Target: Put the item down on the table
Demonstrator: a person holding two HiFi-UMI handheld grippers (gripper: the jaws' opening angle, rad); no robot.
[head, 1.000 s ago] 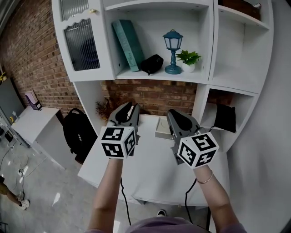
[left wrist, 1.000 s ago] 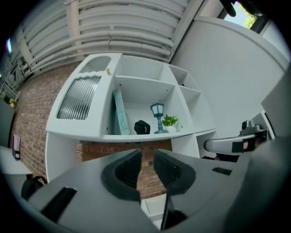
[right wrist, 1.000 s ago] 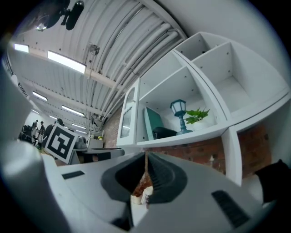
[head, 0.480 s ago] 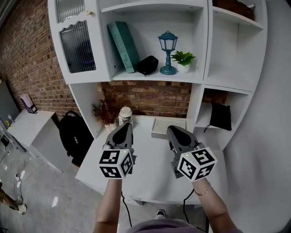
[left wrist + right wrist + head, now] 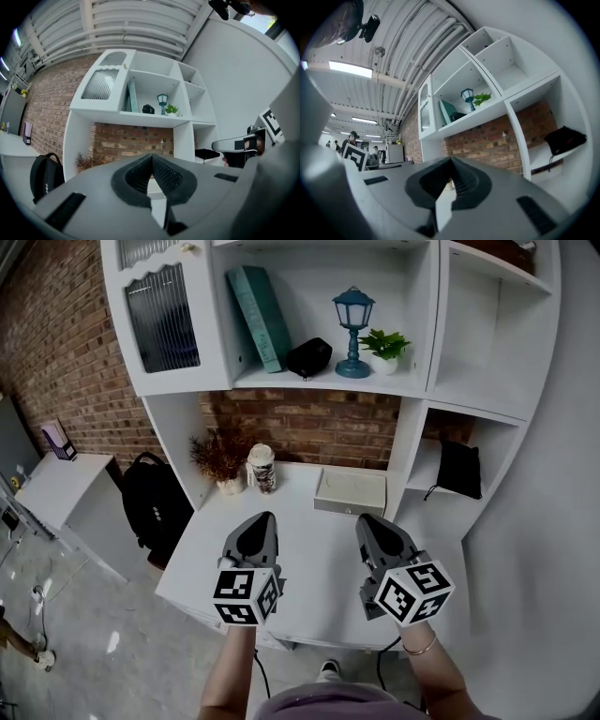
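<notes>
White tabletop point(image 5: 309, 554) fills the middle of the head view, and on it, at the back left near the brick wall point(image 5: 300, 432), stands the cup point(image 5: 261, 468), upright, with a pale lid and a dark patterned band whose print is too small to make out. It sits just beside a bunch of dried plant point(image 5: 218, 457) on its left, with a flat white box point(image 5: 350, 491) farther along to its right, apart from it. The left gripper point(image 5: 265, 517) hangs over the front part of the table, well apart from the cup, with its marker cube point(image 5: 246, 594) toward the person; its own view shows the two ribbed pads point(image 5: 161, 174) pressed together at the tips with nothing between them. The right gripper point(image 5: 367, 519) hovers level with it on the other side, and its jaws likewise meet at the tips and are empty, only a sliver of pale surface showing in the gap lower down. Above the table, the white shelf unit point(image 5: 328, 382) carries a leaning teal book point(image 5: 260, 317), a black pouch point(image 5: 308, 357), a blue lantern point(image 5: 353, 332) and a small green plant point(image 5: 385, 347). A black bag point(image 5: 460, 468) lies in the lower right cubby, and a black backpack point(image 5: 150, 507) rests by the table's left end.
</notes>
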